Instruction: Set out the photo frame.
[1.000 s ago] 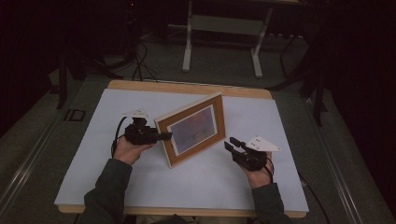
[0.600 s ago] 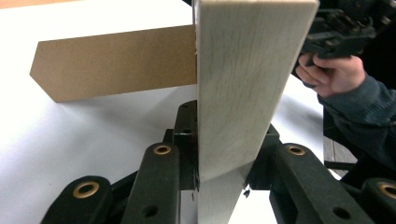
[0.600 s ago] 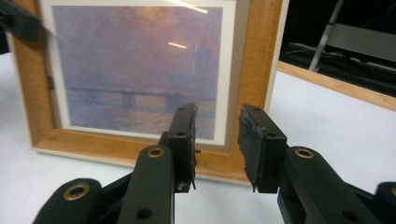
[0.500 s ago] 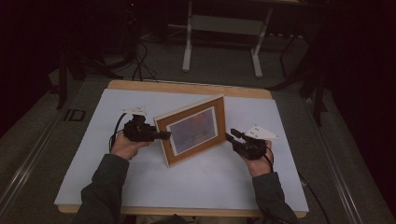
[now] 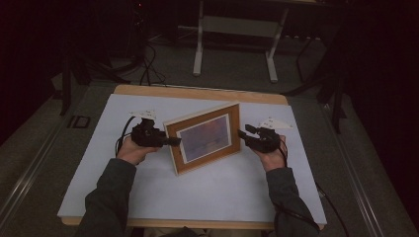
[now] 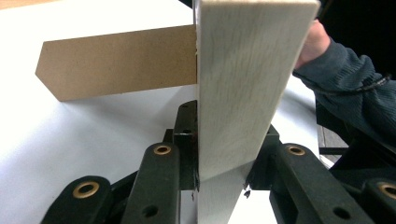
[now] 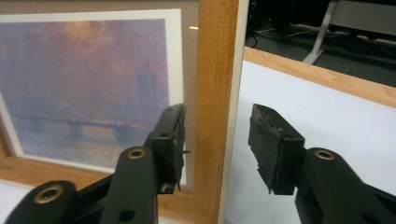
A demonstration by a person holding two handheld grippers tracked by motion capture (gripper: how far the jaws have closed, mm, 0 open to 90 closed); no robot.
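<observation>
A wooden picture frame holding a hazy purple print stands upright on the white table. My left gripper is shut on its left edge. In the left gripper view both pads press the pale side of the frame, and the brown cardboard back stand juts out to the left. My right gripper is at the frame's right edge. Its jaws have just been opening and now straddle the wooden border with gaps on both sides, so the right gripper is open.
The table has a light wood rim along its far side. Beyond it on the dark floor stand metal frame legs and loose cables. Bare white surface lies in front of the frame.
My right gripper has moved away from me along the frame's right edge, from near its lower corner to mid-height. The left hand and the frame have stayed put.
</observation>
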